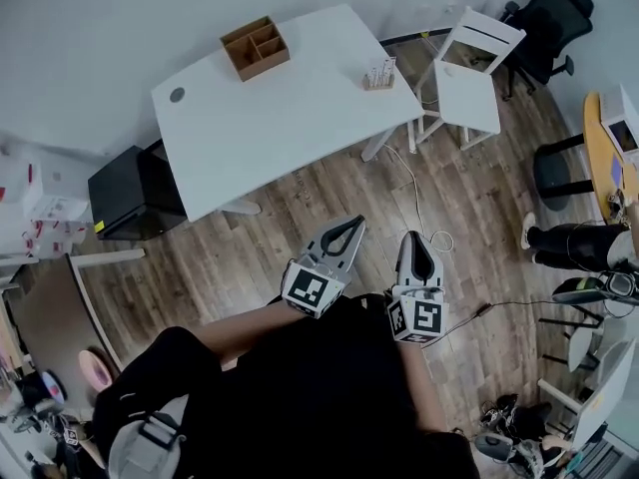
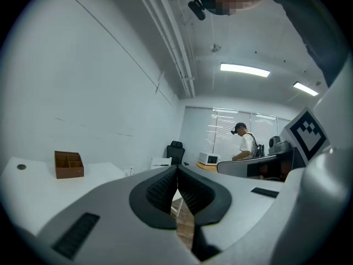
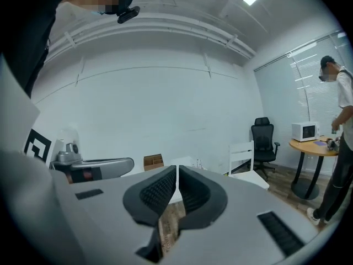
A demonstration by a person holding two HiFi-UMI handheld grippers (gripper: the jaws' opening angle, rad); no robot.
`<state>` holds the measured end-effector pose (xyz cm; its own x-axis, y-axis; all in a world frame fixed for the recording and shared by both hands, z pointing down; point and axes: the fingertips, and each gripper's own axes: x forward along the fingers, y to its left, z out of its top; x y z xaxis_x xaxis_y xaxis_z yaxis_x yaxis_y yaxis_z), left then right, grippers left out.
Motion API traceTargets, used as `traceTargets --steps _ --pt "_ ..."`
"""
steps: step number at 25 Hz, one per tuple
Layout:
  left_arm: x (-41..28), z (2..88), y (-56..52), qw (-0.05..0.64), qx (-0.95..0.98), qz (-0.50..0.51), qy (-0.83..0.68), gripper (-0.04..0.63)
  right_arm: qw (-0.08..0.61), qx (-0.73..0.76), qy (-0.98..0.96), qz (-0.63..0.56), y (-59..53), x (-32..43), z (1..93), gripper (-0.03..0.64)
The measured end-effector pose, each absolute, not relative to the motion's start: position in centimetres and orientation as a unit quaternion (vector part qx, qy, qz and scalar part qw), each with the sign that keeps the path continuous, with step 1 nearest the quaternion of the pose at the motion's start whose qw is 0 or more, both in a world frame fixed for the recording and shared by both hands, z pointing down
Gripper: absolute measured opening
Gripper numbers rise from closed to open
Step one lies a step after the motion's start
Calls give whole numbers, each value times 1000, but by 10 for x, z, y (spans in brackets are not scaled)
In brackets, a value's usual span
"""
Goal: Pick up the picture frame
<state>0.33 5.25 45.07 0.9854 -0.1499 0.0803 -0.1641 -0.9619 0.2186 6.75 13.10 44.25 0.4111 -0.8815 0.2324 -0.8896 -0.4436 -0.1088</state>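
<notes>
A small pale upright item [image 1: 379, 72], which may be the picture frame, stands near the right end of the white table [image 1: 290, 118]; it is too small to tell for sure. In the left gripper view it is a tiny shape [image 2: 129, 171] on the tabletop. My left gripper [image 1: 355, 224] and right gripper [image 1: 410, 238] are held close to my body over the wooden floor, well short of the table. Each is shut with nothing between its jaws, as the left gripper [image 2: 177, 170] and right gripper [image 3: 177, 170] show in their own views.
A brown wooden organiser box [image 1: 256, 48] sits at the table's far side. A white chair [image 1: 469, 73] stands right of the table, a black office chair [image 1: 549, 18] beyond it. A black cabinet [image 1: 130, 193] is at the left. A cable [image 1: 424, 203] trails on the floor. Another person [image 2: 248, 143] stands by a round table.
</notes>
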Motion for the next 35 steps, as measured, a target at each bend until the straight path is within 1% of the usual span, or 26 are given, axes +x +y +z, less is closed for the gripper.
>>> traceTargets --steps 3,9,15,20,24,27,31,35 --pt "7 448 37 104 991 35 -82 15 16 843 -524 121 121 79 438 35" --pt "17 456 12 93 989 54 -103 15 -4 839 -532 113 97 109 439 35" --pt "49 464 -24 81 985 62 -136 15 22 825 -559 82 52 156 441 35" --pt "91 474 -63 103 977 64 -174 15 20 810 -580 82 7 207 445 35" --pt "136 479 -95 106 972 72 -197 15 22 789 -606 95 -32 247 455 36" --pt "166 490 -111 113 968 82 -210 15 34 772 -625 108 -54 274 470 36" --pt "199 515 -136 141 956 101 -237 15 54 743 -653 137 -84 307 498 37" --pt "217 538 -159 160 943 107 -273 15 73 701 -688 173 -114 325 526 37"
